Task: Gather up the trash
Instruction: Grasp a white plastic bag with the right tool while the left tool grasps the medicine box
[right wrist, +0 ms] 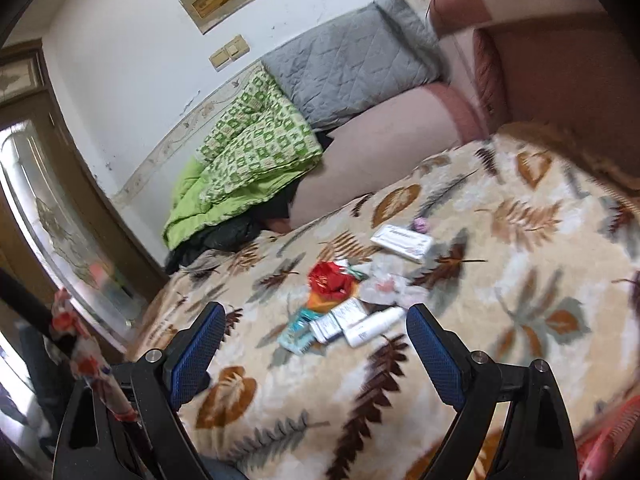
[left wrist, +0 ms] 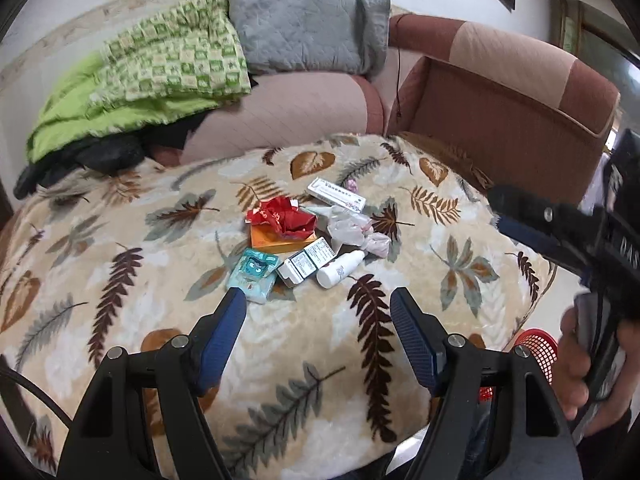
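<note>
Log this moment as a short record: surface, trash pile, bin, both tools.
surface: leaf-print blanket
pile: red wrapper on an orange box; teal packet; small white carton; white bottle lying down; crumpled clear plastic; long white box at the far side
bin: red mesh basket, past the blanket's right edge
left tool: open, empty, short of the pile
right tool: open, empty

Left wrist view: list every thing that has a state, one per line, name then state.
left gripper: open, empty, above the blanket
right gripper: cannot tell here; open in its own view
red wrapper: crumpled, lying on the orange box
white bottle: lying on its side
clear plastic bag: crumpled
long white box: lying flat, closed
red basket: contents hidden
</note>
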`<state>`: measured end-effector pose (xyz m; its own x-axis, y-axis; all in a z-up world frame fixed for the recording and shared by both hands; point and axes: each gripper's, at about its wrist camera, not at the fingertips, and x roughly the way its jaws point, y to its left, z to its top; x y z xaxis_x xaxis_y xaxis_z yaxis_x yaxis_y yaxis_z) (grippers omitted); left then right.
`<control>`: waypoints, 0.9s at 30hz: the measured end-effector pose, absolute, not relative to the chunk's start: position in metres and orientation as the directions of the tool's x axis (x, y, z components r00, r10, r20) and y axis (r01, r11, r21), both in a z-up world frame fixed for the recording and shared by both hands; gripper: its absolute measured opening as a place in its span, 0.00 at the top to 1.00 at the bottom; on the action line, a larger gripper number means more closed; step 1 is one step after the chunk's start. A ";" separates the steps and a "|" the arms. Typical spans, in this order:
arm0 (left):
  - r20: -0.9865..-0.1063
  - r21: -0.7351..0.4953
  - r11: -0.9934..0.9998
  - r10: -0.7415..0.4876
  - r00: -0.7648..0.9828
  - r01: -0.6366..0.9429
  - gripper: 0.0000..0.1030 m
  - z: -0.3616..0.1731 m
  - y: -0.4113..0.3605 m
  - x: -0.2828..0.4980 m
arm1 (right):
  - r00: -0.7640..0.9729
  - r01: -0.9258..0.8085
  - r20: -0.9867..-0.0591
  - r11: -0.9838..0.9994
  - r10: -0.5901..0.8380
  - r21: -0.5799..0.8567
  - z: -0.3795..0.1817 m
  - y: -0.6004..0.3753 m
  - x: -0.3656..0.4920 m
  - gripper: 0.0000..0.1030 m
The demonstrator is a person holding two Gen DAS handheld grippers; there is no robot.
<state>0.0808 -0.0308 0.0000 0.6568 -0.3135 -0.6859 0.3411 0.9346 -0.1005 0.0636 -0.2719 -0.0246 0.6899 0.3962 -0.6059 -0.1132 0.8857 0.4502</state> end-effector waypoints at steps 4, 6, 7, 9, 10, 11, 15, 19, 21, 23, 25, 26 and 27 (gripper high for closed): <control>-0.737 -0.107 0.931 -0.309 0.601 0.348 0.29 -0.014 -0.034 0.123 | 0.651 -0.102 -0.638 0.881 0.411 0.462 -0.046 -0.272 0.119 0.08; -0.761 -0.096 0.930 -0.299 0.576 0.356 0.29 -0.021 -0.040 0.145 | 0.633 -0.079 -0.652 0.872 0.418 0.482 -0.061 -0.273 0.143 0.08; -0.771 -0.094 0.930 -0.294 0.565 0.355 0.29 -0.025 -0.043 0.153 | 0.628 -0.065 -0.655 0.867 0.420 0.494 -0.071 -0.275 0.155 0.08; -0.788 -0.081 0.930 -0.279 0.548 0.358 0.29 -0.033 -0.051 0.175 | 0.624 -0.030 -0.663 0.861 0.413 0.508 -0.089 -0.282 0.169 0.09; -0.792 -0.076 0.928 -0.279 0.543 0.366 0.29 -0.038 -0.055 0.183 | 0.624 -0.010 -0.664 0.853 0.413 0.522 -0.104 -0.285 0.176 0.09; -0.796 -0.070 0.927 -0.275 0.540 0.369 0.29 -0.043 -0.058 0.190 | 0.625 -0.003 -0.660 0.847 0.417 0.532 -0.114 -0.288 0.179 0.09; -0.829 -0.064 0.917 -0.269 0.490 0.394 0.29 -0.078 -0.067 0.210 | 0.575 0.020 -0.675 0.817 0.462 0.576 -0.156 -0.294 0.197 0.16; -0.851 -0.032 0.904 -0.249 0.463 0.426 0.29 -0.096 -0.071 0.217 | 0.543 0.028 -0.721 0.848 0.432 0.529 -0.183 -0.291 0.216 0.19; -0.859 -0.026 0.902 -0.240 0.452 0.430 0.29 -0.103 -0.072 0.219 | 0.522 0.056 -0.722 0.827 0.454 0.559 -0.198 -0.292 0.219 0.39; -0.865 0.005 0.898 -0.217 0.453 0.440 0.29 -0.109 -0.074 0.218 | 0.508 0.066 -0.740 0.837 0.440 0.544 -0.204 -0.292 0.218 0.45; -0.876 0.036 0.891 -0.190 0.444 0.453 0.29 -0.117 -0.077 0.218 | 0.508 0.068 -0.742 0.839 0.437 0.540 -0.202 -0.296 0.214 0.56; -0.880 0.055 0.888 -0.173 0.442 0.456 0.29 -0.121 -0.078 0.218 | 0.514 0.068 -0.735 0.833 0.443 0.550 -0.199 -0.300 0.212 0.63; -0.882 0.079 0.885 -0.152 0.446 0.459 0.29 -0.125 -0.080 0.218 | 0.520 0.066 -0.727 0.828 0.448 0.557 -0.196 -0.303 0.210 0.68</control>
